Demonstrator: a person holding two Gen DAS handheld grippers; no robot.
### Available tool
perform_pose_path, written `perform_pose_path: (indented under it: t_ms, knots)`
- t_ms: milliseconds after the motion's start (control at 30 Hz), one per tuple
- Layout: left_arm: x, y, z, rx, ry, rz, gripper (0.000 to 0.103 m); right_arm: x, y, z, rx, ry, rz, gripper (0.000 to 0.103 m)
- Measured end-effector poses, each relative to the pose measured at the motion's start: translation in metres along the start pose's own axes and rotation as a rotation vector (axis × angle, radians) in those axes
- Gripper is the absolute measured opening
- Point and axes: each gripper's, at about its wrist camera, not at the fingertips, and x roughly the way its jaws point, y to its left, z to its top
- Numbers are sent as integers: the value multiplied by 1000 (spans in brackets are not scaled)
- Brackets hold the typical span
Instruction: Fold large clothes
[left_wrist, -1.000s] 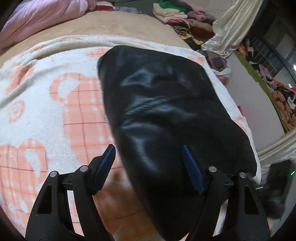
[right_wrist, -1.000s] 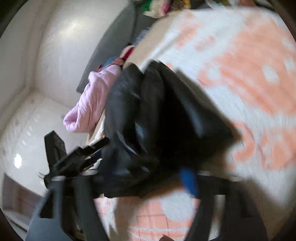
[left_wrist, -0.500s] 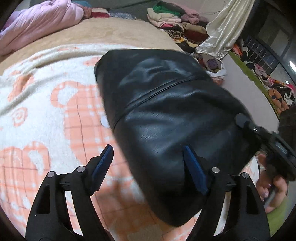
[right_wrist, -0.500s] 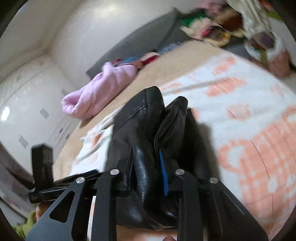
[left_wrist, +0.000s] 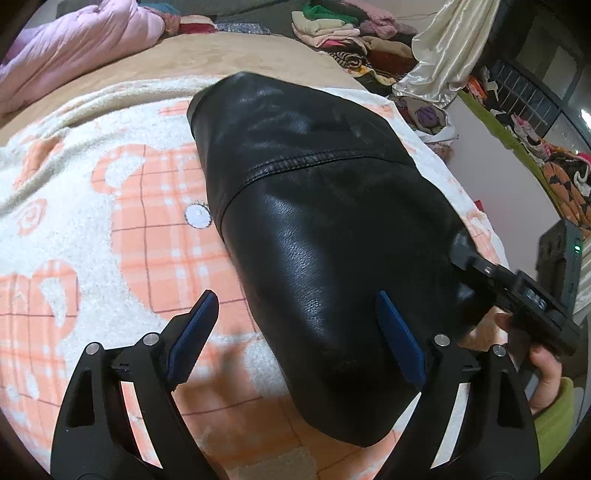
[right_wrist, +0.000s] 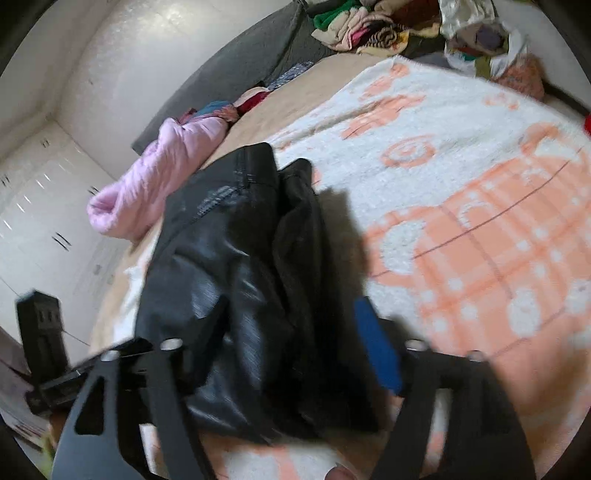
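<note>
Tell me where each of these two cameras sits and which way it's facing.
Left wrist: on the left gripper, jaws open, angled down along the black leather garment; the right gripper and a hand show at the right.
Right wrist: on the right gripper, jaws open astride the garment's folded edge, facing a pink quilt.
Shared: garment, bear-print blanket, clothes pile.

The black leather jacket (left_wrist: 325, 236) lies folded into a long, thick bundle, a stitched seam across its glossy top. Its near end sits between the left jaws, against the right-hand pad, untouched by the other.
</note>
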Motion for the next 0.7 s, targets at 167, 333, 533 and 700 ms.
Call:
perform_pose_path:
  t_ms: [167, 333, 533, 700]
  knots:
    - [-2, 1, -1, 5, 5, -6, 79, 3, -22, -9, 73, 47, 34, 80]
    - [-2, 3, -4, 5, 3, -1, 83, 7, -33, -17, 173, 92, 142, 61]
    - [-2, 4, -4, 6, 11, 2, 86, -4, -22, -33, 208, 79, 126, 48]
    - [-1, 11, -8, 7, 20, 3, 86, -13, 3, -60, 173, 64, 98, 47]
